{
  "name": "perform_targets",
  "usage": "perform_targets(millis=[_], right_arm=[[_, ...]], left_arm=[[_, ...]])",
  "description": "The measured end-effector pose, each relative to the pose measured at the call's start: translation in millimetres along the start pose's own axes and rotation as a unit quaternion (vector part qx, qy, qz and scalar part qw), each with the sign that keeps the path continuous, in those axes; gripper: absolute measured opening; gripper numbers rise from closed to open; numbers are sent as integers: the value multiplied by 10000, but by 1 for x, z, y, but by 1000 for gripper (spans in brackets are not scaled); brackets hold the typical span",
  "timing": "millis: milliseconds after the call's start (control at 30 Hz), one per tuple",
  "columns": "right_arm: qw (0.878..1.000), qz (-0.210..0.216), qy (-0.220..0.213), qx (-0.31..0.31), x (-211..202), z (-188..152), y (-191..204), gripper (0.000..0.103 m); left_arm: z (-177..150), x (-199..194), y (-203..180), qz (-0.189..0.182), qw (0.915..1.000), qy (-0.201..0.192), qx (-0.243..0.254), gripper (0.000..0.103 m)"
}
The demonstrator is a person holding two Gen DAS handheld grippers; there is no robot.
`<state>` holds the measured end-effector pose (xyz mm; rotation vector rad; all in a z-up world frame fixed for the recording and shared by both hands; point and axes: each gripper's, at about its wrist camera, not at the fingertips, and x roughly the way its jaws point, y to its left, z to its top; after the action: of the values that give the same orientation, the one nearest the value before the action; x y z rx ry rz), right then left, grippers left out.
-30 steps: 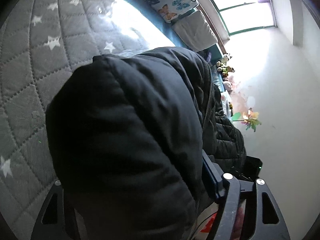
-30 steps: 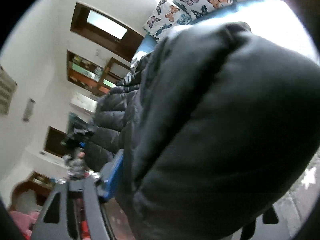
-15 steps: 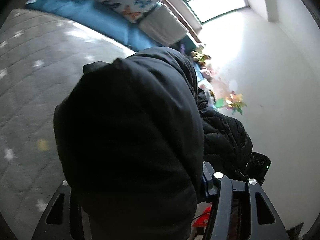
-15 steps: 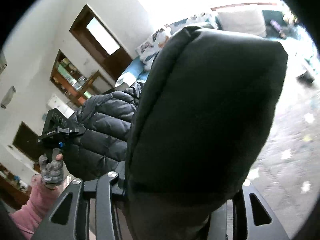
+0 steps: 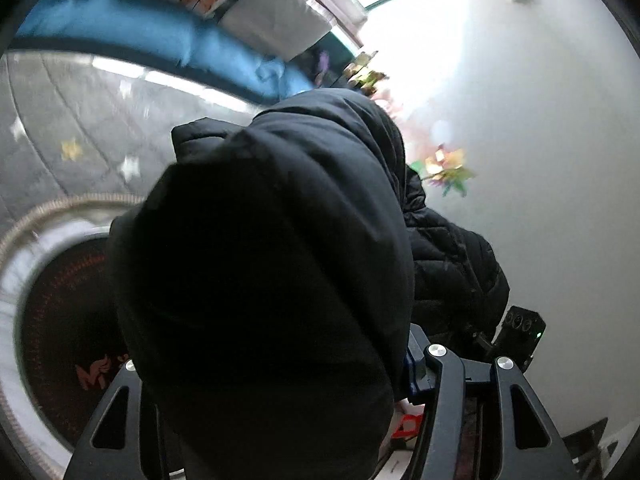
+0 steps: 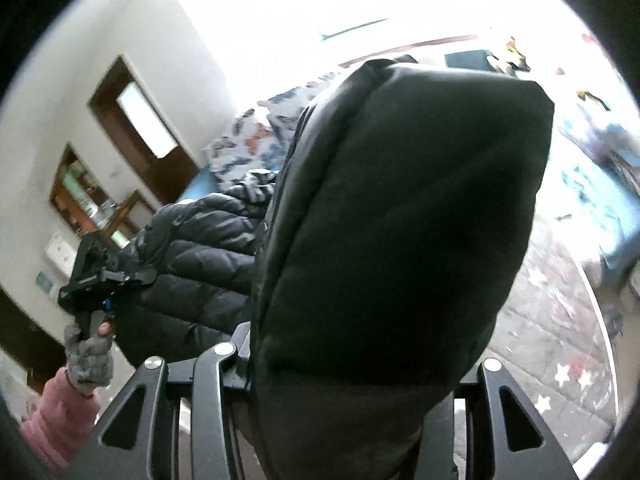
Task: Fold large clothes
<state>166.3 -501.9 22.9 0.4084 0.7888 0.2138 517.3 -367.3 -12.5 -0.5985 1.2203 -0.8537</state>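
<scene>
I've got the black puffer jacket (image 5: 272, 264) clamped in both the left gripper (image 5: 276, 392) and the right gripper (image 6: 352, 384), lifted mid-fold — next, lay it flat on the star-quilted bed (image 5: 80, 120).

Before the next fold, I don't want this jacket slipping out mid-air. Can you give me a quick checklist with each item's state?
1. Left claw holds the black puffer jacket: ok, padded fabric fills the gap between its fingers.
2. Right claw holds the jacket: ok, a thick padded fold sits between its fingers.
3. Fingertips visible: not ok, the jacket hides them in both views.
4. Jacket spans both claws: ok, quilted fabric runs across to the left claw in the right wrist view.
5. Star-print quilt free for laying down: cannot tell, jacket blocks most of it.
6. Picture sharp: not ok, blurred.
</scene>
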Motion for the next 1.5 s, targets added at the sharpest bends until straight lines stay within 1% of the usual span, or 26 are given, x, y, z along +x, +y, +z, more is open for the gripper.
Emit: perform_targets(millis=[33, 67, 100, 133, 200, 233, 300, 367, 400, 467, 500, 533, 567, 667, 733, 767, 833, 867, 900, 1000, 1067, 1167, 1233, 1333, 1400, 1500], right_arm=[[9999, -60, 104, 92, 9, -4, -6, 54], [9993, -205, 247, 174, 22, -10, -14, 56], [9981, -396, 346, 317, 34, -16, -23, 61], [9971, -510, 393, 415, 39, -19, -35, 65], [9947, -639, 439, 672, 49, -25, -54, 74], [9930, -523, 494, 940, 56, -29, -66, 79], [9913, -440, 572, 1101, 66, -32, -78, 88], [9896, -283, 573, 1288, 70, -33, -84, 89], [9892, -227, 549, 1343, 63, -35, -90, 89], [9891, -243, 573, 1336, 54, -34, -89, 89], [9899, -362, 586, 1241, 47, -31, -88, 89], [9906, -414, 567, 1176, 31, -31, -105, 89], [9909, -503, 550, 1125, 20, -30, -116, 89], [9902, -1062, 386, 814, -2, -29, -113, 89], [9881, -1426, 239, 525, -11, -26, -106, 89], [9877, -1507, 172, 381, -14, -24, -98, 89], [9870, -1596, 60, 168, -11, -19, -87, 89], [9875, -1574, 21, 81, -9, -18, -80, 89], [9885, -1514, 17, 13, -5, -16, -75, 89], [9903, -1378, 95, -147, 14, -12, -62, 89], [9901, -1376, 160, -240, 25, -9, -54, 89], [9898, -1390, 256, -197, 49, -3, -51, 89], [9899, -1383, 273, -136, 58, 1, -51, 89], [9880, -1521, 223, -165, 68, 7, -49, 89], [9866, -1603, 251, -169, 76, 11, -50, 89], [9836, -1753, 381, -187, 87, 13, -55, 89]], left_arm=[[-2, 14, 6, 135, 9998, 108, -106, 62], [-5, 27, 16, 343, 9990, 183, -239, 66], [-10, 34, 24, 598, 9978, 174, -245, 70], [-12, 40, 33, 712, 9969, 183, -267, 71], [-15, 47, 57, 464, 9964, 235, -664, 80], [-14, 51, 67, 300, 9955, 266, -855, 82], [-16, 55, 80, 43, 9937, 284, -1086, 86], [-14, 59, 86, -88, 9920, 299, -1227, 86], [-12, 59, 84, -64, 9923, 300, -1196, 86], [-4, 45, 90, 6, 9943, 233, -1039, 86], [4, 36, 92, 28, 9951, 167, -970, 86], [27, 37, 93, 48, 9952, 102, -967, 86], [31, 30, 90, 185, 9954, -18, -942, 86], [42, 13, 81, 406, 9961, -176, -759, 86], [35, -7, 63, 677, 9960, -329, -488, 86], [29, -23, 58, 790, 9954, -424, -338, 86], [20, -56, 49, 995, 9922, -705, -259, 86], [20, -70, 44, 979, 9907, -920, -236, 86], [10, -99, 45, 964, 9897, -1034, -242, 86], [10, -116, 28, 767, 9905, -1131, -176, 86], [6, -112, 12, 571, 9933, -1009, -36, 86], [9, -79, -15, 305, 9967, -728, 197, 84], [9, -62, -30, 225, 9977, -562, 304, 84], [10, -29, -48, 106, 9984, -336, 433, 84], [17, -4, -51, 88, 9989, -218, 415, 80], [29, 26, -35, 210, 9996, -53, 190, 80]])
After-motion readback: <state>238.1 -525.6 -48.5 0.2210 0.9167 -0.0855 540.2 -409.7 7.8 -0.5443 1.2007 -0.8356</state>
